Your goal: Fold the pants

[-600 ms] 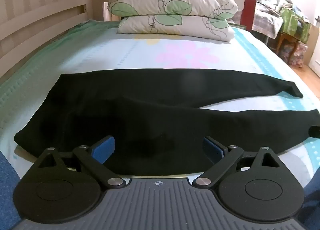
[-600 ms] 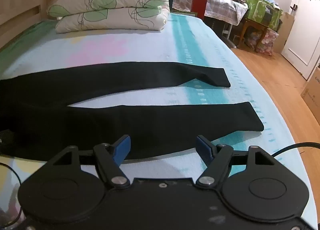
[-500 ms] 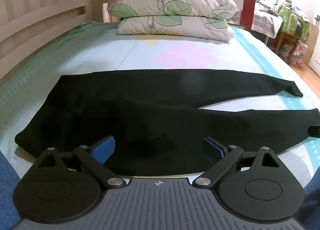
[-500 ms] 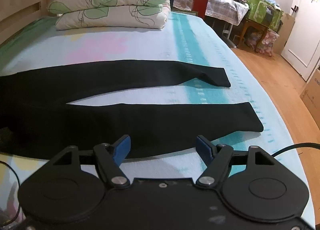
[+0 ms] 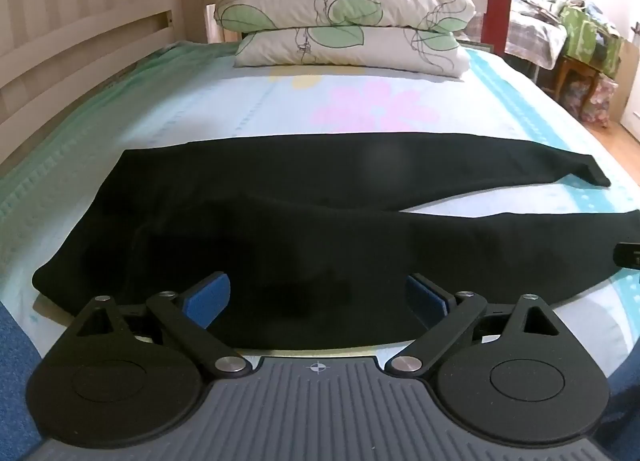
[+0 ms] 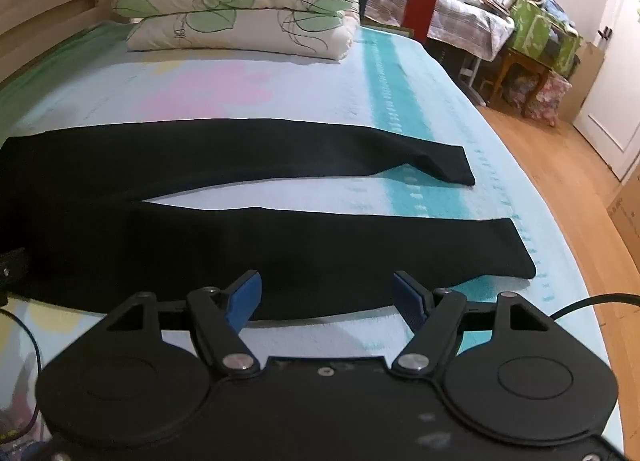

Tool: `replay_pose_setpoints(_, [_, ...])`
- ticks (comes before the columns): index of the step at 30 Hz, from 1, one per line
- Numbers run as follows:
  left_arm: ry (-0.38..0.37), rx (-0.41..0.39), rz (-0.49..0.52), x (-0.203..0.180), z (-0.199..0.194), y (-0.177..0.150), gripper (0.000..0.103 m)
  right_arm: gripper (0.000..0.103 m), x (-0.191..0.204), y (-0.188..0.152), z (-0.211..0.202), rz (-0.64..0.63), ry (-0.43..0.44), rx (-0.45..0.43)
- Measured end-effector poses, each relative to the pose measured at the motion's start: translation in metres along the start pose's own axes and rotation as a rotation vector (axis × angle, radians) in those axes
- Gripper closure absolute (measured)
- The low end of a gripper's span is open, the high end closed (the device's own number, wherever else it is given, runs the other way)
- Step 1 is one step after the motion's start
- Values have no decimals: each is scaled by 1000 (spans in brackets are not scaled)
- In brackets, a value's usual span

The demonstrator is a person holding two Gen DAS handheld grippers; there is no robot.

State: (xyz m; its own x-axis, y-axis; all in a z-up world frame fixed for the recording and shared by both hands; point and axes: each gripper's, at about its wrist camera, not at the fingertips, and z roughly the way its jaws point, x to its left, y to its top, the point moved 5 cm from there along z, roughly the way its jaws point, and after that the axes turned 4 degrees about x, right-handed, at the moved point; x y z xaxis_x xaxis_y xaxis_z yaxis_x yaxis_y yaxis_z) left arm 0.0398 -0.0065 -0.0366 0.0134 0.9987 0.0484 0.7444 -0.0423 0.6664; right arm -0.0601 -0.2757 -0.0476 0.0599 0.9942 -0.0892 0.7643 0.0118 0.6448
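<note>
Black pants [image 5: 280, 221] lie flat across the bed, waist at the left and both legs stretched to the right, spread apart in a narrow V. My left gripper [image 5: 318, 295] hangs over the near edge of the seat and waist area, jaws wide open, nothing between the blue pads [image 5: 210, 293]. In the right wrist view the same pants [image 6: 280, 245] show their two leg ends. My right gripper [image 6: 326, 295] stands open above the near edge of the nearer leg, holding nothing. A bit of the right gripper [image 5: 628, 255] shows at the left view's right edge.
Two leaf-patterned pillows [image 5: 344, 25] are stacked at the far end of the bed. A wooden bed rail [image 5: 80, 45] runs along the left. Right of the bed [image 6: 420, 121] is wooden floor [image 6: 560, 165], a second bed and bags. A black cable [image 6: 592, 301] trails near the right gripper.
Both grippers have eased slightly nearer and lower toward the pants. The pants have not moved and the jaws stay open.
</note>
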Motion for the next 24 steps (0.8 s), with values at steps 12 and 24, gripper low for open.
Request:
replay_pose_setpoints(12, [15, 21, -17, 3, 7, 1, 8, 28, 11, 2, 9, -15, 85, -8])
replay_pose_setpoints(24, [31, 35, -35, 7, 11, -1, 12, 31, 13, -3, 3, -25, 9, -60])
